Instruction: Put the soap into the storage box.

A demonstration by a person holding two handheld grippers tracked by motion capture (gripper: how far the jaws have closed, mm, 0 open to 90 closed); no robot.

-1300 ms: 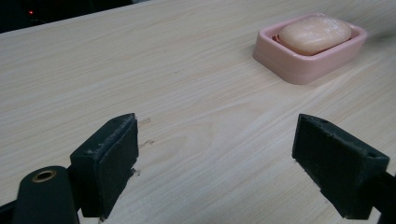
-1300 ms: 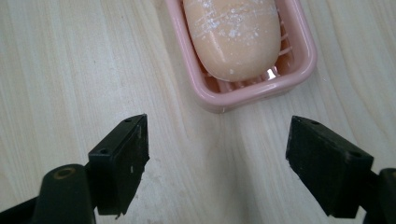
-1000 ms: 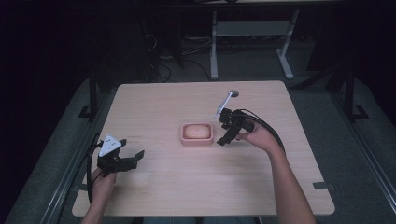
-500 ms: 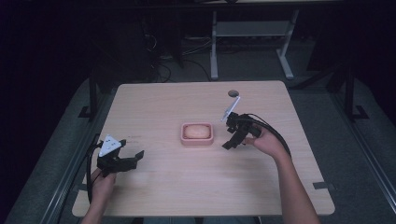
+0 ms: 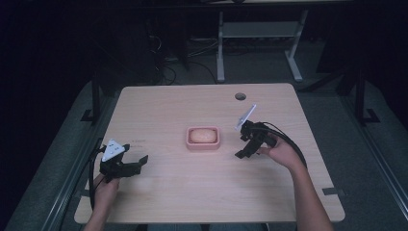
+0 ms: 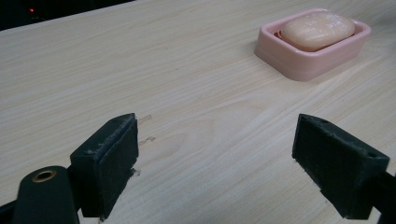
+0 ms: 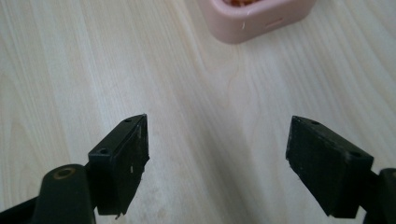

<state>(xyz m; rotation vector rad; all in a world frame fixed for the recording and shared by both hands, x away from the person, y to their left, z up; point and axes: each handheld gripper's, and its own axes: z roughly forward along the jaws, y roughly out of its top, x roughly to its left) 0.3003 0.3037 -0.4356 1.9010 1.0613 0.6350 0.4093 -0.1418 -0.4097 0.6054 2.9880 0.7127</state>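
From the high view I saw the room was dim, almost black around the edges, while the surface (image 5: 173,192) was lit evenly from overhead and stood out pale against the dark floor. Shadows there were soft and short, and the picture was a little grainy and soft. In the left gripper view the light was brighter and warmer; the soap (image 6: 317,30) carried a mild sheen, and the near black pads (image 6: 109,163) were slightly out of focus. In the right gripper view the wood looked washed out with a pinkish cast, and the pink dish (image 7: 257,16) at the top edge was blurred.
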